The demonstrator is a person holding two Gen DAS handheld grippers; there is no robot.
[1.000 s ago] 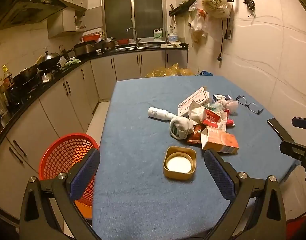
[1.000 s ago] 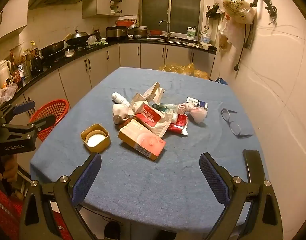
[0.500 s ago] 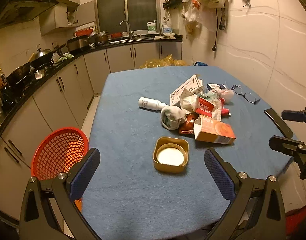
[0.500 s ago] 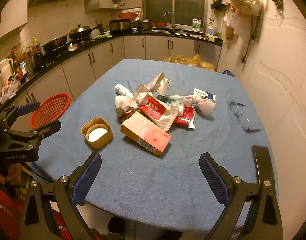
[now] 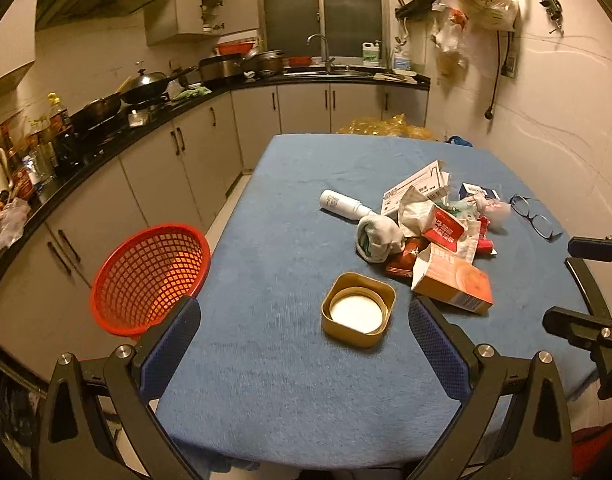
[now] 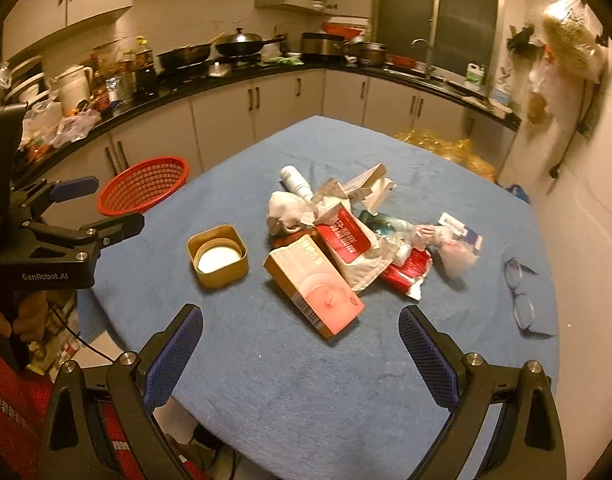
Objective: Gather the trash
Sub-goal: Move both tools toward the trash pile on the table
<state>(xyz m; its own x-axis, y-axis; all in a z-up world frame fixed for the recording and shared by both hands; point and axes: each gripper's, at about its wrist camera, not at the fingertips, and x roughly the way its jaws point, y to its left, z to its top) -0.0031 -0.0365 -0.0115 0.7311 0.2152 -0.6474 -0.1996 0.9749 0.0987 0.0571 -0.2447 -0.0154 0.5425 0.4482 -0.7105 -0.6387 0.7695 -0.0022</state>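
A blue-covered table [image 5: 290, 380] holds a heap of trash [image 6: 345, 240] near its middle, a red basket [image 5: 150, 276] beside its left edge. Both the left gripper [image 5: 304, 334] and right gripper [image 6: 300, 338] hang spread wide, empty, above the near edge. A yellow tub [image 5: 358, 309] sits just beside the heap.

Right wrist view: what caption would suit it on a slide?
Open right gripper hovers before a trash pile on the blue table, red basket beyond.
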